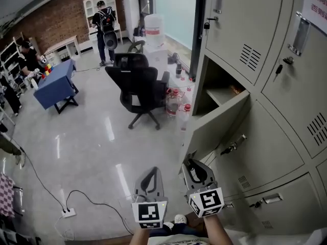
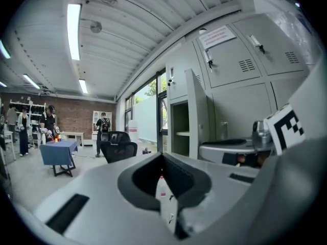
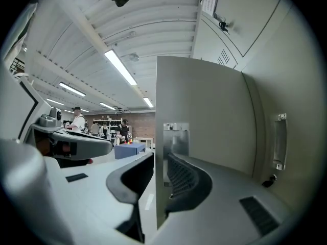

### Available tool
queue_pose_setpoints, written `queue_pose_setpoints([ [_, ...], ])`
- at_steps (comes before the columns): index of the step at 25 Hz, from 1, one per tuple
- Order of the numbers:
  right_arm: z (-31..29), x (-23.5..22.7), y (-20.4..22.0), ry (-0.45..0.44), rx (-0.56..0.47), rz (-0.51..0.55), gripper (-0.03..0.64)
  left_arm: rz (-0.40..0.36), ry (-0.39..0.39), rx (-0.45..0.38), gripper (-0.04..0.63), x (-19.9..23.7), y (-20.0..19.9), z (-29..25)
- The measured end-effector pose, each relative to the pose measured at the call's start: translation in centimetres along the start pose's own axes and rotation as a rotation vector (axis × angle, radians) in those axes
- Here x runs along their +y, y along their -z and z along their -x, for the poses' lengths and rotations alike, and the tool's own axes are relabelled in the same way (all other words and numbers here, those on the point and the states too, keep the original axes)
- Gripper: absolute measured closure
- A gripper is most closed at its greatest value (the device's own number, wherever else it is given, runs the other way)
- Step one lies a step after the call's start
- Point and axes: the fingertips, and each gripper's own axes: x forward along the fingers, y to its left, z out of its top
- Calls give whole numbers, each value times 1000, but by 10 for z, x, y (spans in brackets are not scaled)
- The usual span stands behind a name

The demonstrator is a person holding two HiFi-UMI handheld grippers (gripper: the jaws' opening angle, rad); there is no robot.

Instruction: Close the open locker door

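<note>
Jaws of right gripper (image 3: 159, 161) clamp locker door (image 3: 204, 111); notice's (image 1: 316, 1) red print illegible.

Open locker door (image 1: 217, 124) edge at right gripper (image 1: 193, 166) tips; left gripper (image 1: 149, 175) just beside; office chair (image 1: 138, 86) beyond.

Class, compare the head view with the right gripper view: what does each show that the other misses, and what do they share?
Only the head view shows the inside of the open compartment, the black office chair and the bottles on the floor by the lockers. Only the right gripper view shows the right gripper shut on the free edge of the open locker door, the edge standing between its jaws. Both show that door, that gripper, the blue table and people in the background.
</note>
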Motion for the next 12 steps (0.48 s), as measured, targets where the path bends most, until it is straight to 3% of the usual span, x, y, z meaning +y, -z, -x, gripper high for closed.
queue_pose_setpoints([
  [12,-12,-5,3,-81,-11,-1,486,16,-181,4,597,5,7,25],
])
